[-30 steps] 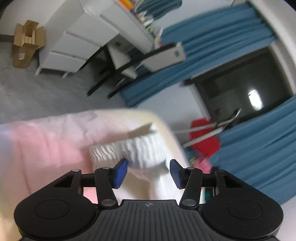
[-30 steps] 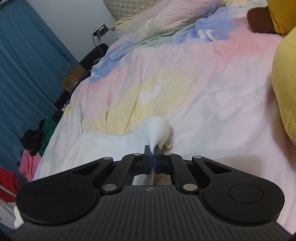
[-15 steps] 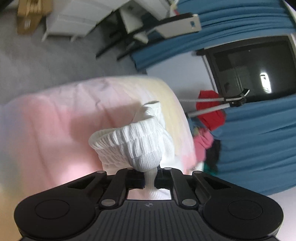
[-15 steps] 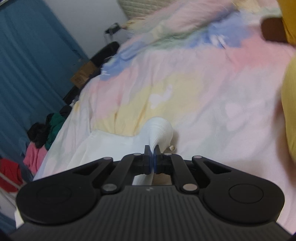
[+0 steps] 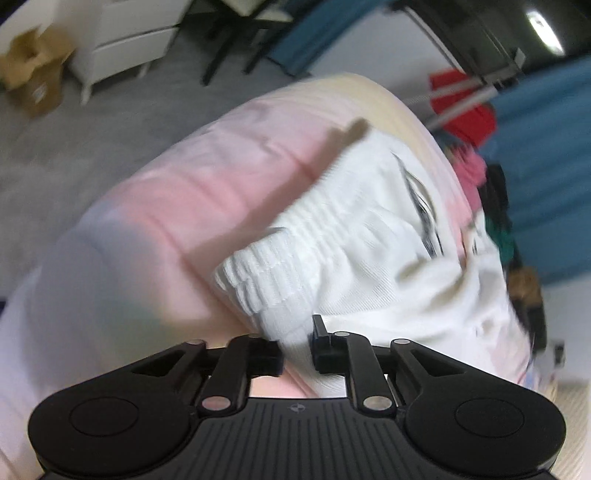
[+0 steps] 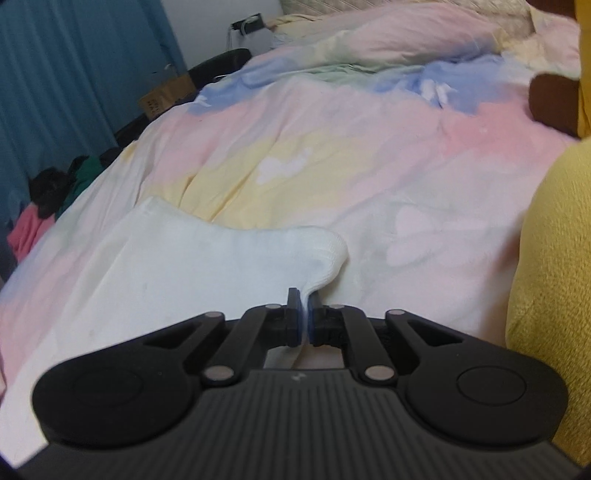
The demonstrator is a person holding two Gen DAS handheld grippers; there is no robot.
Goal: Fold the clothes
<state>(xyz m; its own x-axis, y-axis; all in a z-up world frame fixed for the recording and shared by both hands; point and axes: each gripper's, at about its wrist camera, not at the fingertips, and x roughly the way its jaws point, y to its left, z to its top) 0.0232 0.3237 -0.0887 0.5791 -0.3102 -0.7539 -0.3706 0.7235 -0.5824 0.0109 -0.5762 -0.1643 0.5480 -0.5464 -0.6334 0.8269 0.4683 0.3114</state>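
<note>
A white garment with a ribbed elastic waistband (image 5: 354, 254) lies on the pastel bedspread (image 5: 166, 206). My left gripper (image 5: 297, 345) is shut on a bunch of the waistband at one end. My right gripper (image 6: 303, 319) is shut on the other waistband corner (image 6: 325, 258). In the right wrist view the white cloth (image 6: 177, 280) spreads flat to the left over the bed. The left wrist view is blurred by motion.
A yellow plush thing (image 6: 554, 280) lies at the right of the bed. Pillows (image 6: 388, 33) sit at the head. Blue curtains (image 6: 74, 74), a pile of clothes (image 6: 48, 195), a cardboard box (image 5: 33, 81) and white drawers (image 5: 125, 40) surround the bed.
My left gripper closed on the waistband, then swung so the garment stretches out in front of it. My right gripper kept its hold and the cloth has spread flatter on the bed.
</note>
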